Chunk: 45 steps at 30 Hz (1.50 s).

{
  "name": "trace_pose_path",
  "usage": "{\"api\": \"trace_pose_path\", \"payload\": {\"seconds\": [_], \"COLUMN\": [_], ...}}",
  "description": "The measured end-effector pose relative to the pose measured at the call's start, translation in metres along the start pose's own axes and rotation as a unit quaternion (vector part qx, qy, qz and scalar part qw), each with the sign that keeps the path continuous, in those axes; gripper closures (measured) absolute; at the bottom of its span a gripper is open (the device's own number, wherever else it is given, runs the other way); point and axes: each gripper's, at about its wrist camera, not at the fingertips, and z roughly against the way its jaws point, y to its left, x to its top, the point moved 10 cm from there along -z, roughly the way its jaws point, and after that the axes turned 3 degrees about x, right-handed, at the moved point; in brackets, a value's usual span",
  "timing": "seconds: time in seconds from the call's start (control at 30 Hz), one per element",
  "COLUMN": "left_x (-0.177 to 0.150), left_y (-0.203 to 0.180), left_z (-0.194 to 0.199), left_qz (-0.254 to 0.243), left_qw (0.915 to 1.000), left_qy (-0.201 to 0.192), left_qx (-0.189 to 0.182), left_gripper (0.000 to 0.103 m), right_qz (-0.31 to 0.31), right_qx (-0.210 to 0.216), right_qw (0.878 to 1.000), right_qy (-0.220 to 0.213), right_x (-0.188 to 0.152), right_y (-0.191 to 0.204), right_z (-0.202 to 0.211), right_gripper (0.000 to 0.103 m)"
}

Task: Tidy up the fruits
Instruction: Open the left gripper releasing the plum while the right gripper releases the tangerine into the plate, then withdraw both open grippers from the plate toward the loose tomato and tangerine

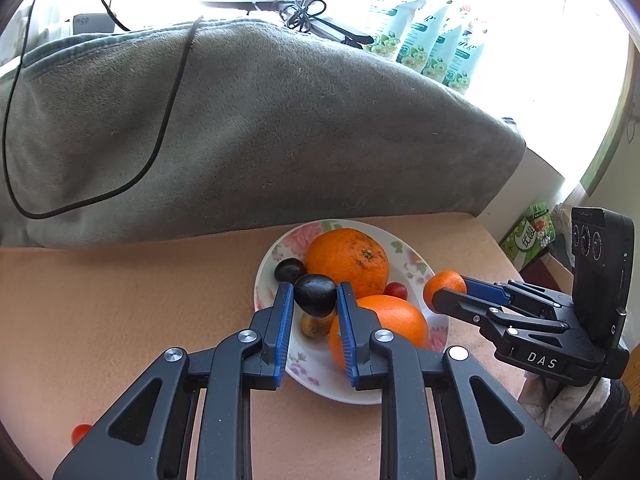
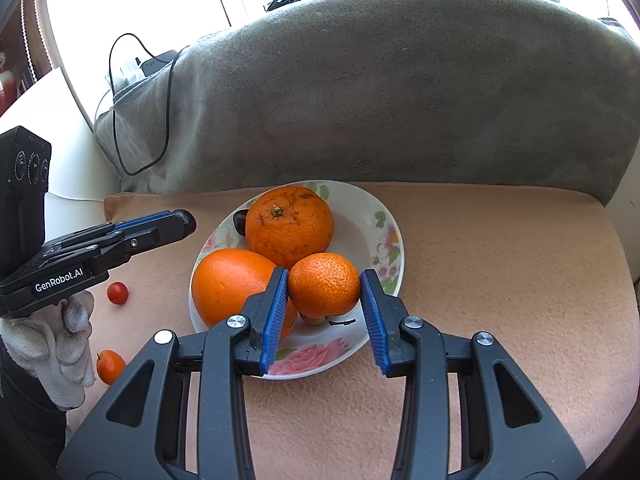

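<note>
Grey blanket draped at the back, black cable trailing over it, floral packets up behind.

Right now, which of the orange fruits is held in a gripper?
The small mandarin, held in the right gripper over the plate; the two bigger oranges lie on it.

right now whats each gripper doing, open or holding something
Left gripper: shut on the dark fruit.
Right gripper: shut on the small mandarin, over the plate.

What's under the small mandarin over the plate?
Below the small mandarin in the right gripper, a brownish fruit peeks out on the floral plate. The mandarin covers most of it, so its kind is unclear.
</note>
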Motion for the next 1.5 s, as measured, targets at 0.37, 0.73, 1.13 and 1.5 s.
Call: {"api": "trace_pose_path", "payload": {"seconds": [0.37, 0.73, 1.13, 1.5], "left_x": [0.002, 0.007, 0.006, 0.004], "left_y": [-0.004, -0.006, -0.004, -0.004], "left_z": [0.004, 0.014, 0.026, 0.039], "left_qz": [-0.004, -0.007, -0.004, -0.005], "left_qw": [1.0, 0.9997, 0.9992, 0.9989], "left_qy": [-0.004, -0.02, -0.026, -0.034], "left_qx": [0.001, 0.015, 0.029, 0.032], "left_gripper": [0.072, 0.03, 0.024, 0.024], "right_qz": [-0.001, 0.008, 0.03, 0.029], "right_qx": [0.005, -0.001, -0.014, -0.018], "right_qw": [1.0, 1.0, 0.999, 0.999], "right_qy": [-0.012, -0.022, -0.025, -0.038], "right_x": [0.005, 0.005, 0.003, 0.002], "right_y": [0.004, 0.009, 0.02, 0.025], "right_z": [0.005, 0.015, 0.022, 0.033], "right_gripper": [0.043, 0.021, 0.011, 0.01]}}
